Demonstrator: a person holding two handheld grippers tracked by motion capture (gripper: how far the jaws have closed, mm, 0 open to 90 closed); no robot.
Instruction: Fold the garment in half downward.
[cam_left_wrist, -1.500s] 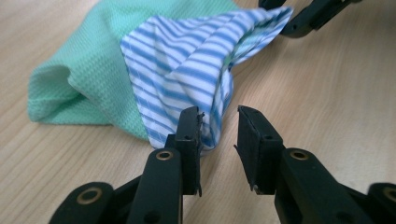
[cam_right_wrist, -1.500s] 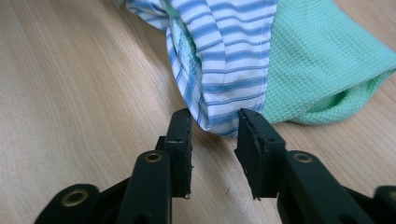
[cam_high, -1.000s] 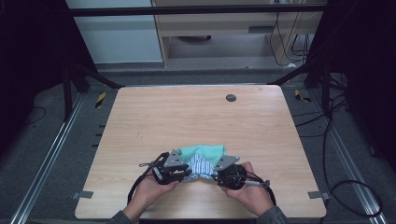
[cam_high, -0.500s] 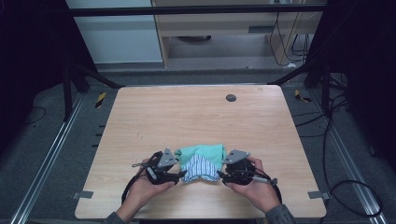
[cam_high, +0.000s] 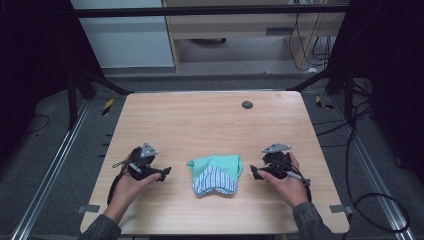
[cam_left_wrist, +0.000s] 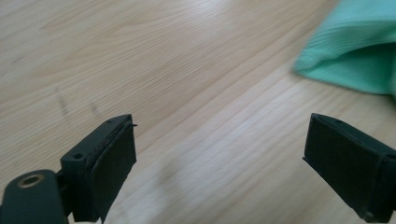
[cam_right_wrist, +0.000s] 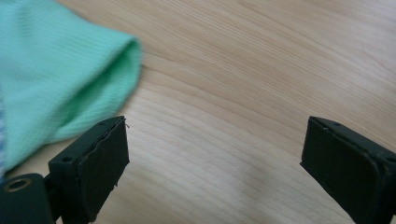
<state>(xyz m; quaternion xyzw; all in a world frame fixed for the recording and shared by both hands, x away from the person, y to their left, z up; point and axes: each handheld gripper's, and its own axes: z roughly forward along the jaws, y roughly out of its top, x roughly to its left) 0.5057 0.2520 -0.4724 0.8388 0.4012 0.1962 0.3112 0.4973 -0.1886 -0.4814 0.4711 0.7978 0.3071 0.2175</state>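
Folded mint-green knit cloth with a blue-and-white striped part (cam_high: 215, 173) lies on the light wooden table (cam_high: 200, 120), toward its near edge and between the two hands; a second ago both grippers sat right against its left and right sides, and now each has drawn sideways away from it, leaving bare wood on either side. The cloth itself rests in much the same spot, a compact bundle with the green part on top and the stripes toward the person.

Left gripper (cam_high: 164, 173) sits well apart from the cloth's left edge; its jaws have just been opening and stand wide with nothing between them (the left gripper view (cam_left_wrist: 219, 168) shows only wood grain in the gap, the green fabric off at the upper right); right gripper (cam_high: 256, 174) is just beside the cloth's right edge, its jaws likewise newly spread wide and empty (cam_right_wrist: 215, 163).

Counted: one cloth bundle; two grippers, one in each hand; one table; one small dark round disc (cam_high: 247, 104) near the table's far edge.
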